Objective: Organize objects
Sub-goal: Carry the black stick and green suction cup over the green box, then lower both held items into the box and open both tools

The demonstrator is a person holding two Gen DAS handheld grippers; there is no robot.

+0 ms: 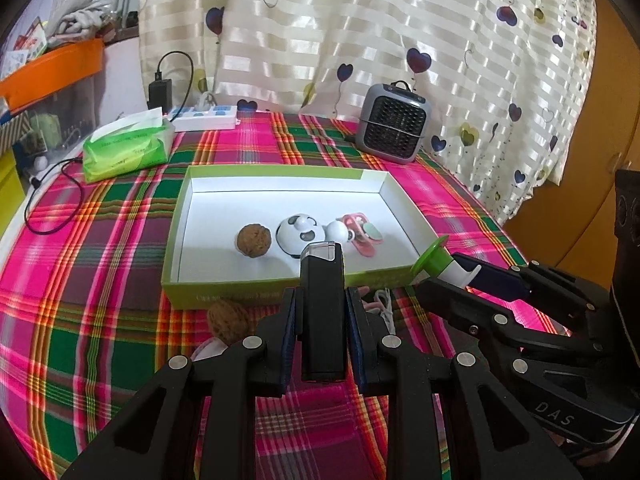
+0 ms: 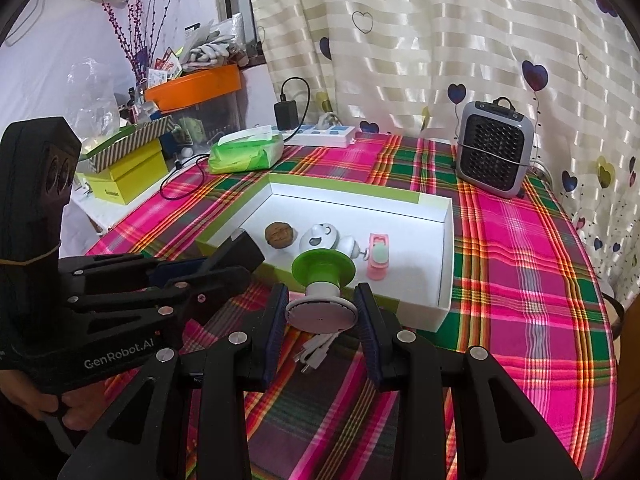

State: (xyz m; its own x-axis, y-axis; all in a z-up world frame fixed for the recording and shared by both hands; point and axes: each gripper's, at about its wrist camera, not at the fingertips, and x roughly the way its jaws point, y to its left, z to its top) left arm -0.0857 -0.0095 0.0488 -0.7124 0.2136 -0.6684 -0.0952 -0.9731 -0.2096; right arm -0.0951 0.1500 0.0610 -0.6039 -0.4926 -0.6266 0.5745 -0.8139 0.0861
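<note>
A: Left wrist view: left gripper [image 1: 322, 332] clamped on black lighter [image 1: 322, 312], right gripper [image 2: 322, 330] clamped on green-and-white spool [image 2: 323, 280], both near the box [image 1: 280, 282].

B: Carrying step. Next probably needs clearing the rim, then releasing beside the walnut [image 1: 254, 240].

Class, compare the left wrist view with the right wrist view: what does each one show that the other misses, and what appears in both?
Only the left wrist view shows a second walnut lying on the tablecloth outside the green box.

Only the right wrist view shows the yellow box, the purple twigs and a hand holding the left gripper.

Both show the walnut, the panda toy and the pink item inside the box, the heater, the tissue pack, the left gripper's black lighter-like object and the right gripper's green-and-white piece.
</note>
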